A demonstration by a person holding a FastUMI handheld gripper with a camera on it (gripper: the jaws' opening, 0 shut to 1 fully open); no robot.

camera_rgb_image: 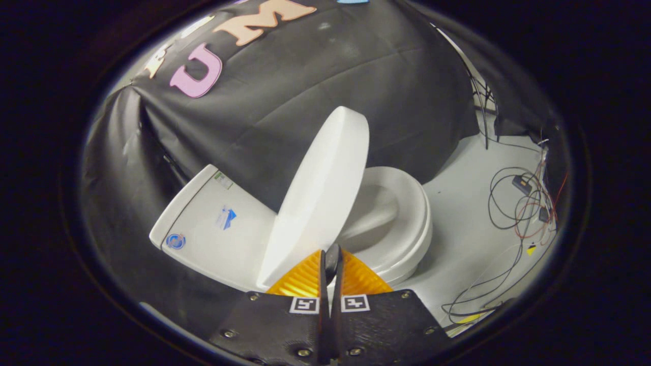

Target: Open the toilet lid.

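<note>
A white toilet stands against the black cloth wall. Its lid (pixel 315 203) is raised off the seat (pixel 407 223) and stands close to upright, leaning toward the tank (pixel 213 229). The bowl opening (pixel 368 213) shows beside it. My gripper (pixel 332 260) is shut, its two fingers pressed together with only a thin slit between them. The tips sit right at the lower rim of the lid, on the side facing the seat. I cannot tell whether they touch it. Nothing is held between the fingers.
The toilet rests on a white floor (pixel 468 223). Loose black and red cables (pixel 519 208) with small boxes lie on the floor beyond the seat. Black cloth (pixel 285 91) hangs behind and around the tank.
</note>
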